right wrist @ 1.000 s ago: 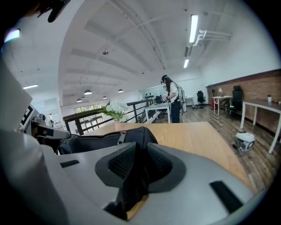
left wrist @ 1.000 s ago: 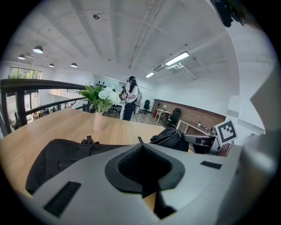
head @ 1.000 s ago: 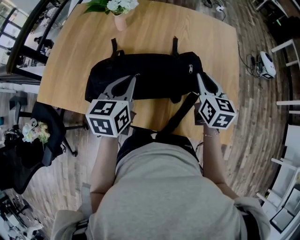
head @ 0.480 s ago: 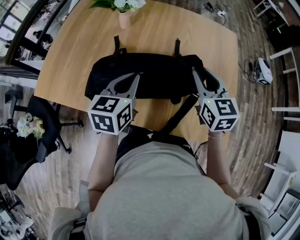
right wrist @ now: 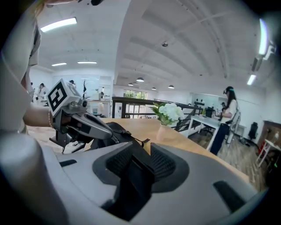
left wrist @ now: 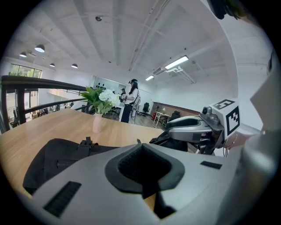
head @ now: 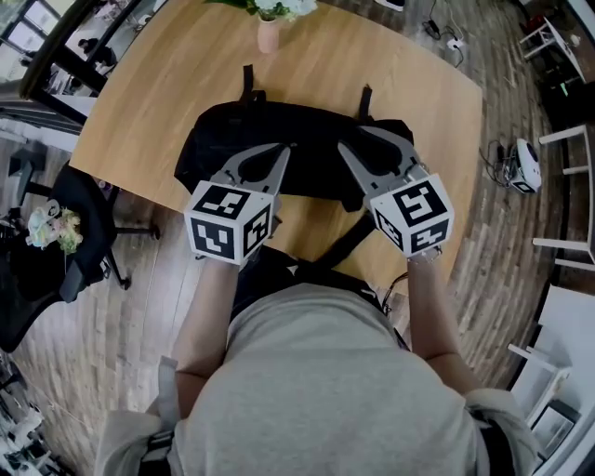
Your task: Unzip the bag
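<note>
A black bag [head: 307, 139] lies lengthwise on the wooden table [head: 158, 93], and its shoulder strap [head: 349, 246] hangs over the near edge. My left gripper [head: 284, 151] is shut over the bag's front left part, with nothing visible between its jaws [left wrist: 141, 146]. My right gripper [head: 361, 139] is over the bag's right half, and its jaws are opening. In the right gripper view [right wrist: 147, 151] only the dark bag [right wrist: 120, 129] shows through the gap, and the pads press on nothing. I cannot make out the zipper pull.
A pink vase with white flowers [head: 268, 28] stands at the table's far edge behind the bag. An office chair [head: 65, 251] sits off the table's left corner. People stand in the room beyond [left wrist: 131, 99].
My right gripper has swung left from the bag's right end onto its right half, and its jaws have spread apart. My left gripper has stayed shut in much the same place.
</note>
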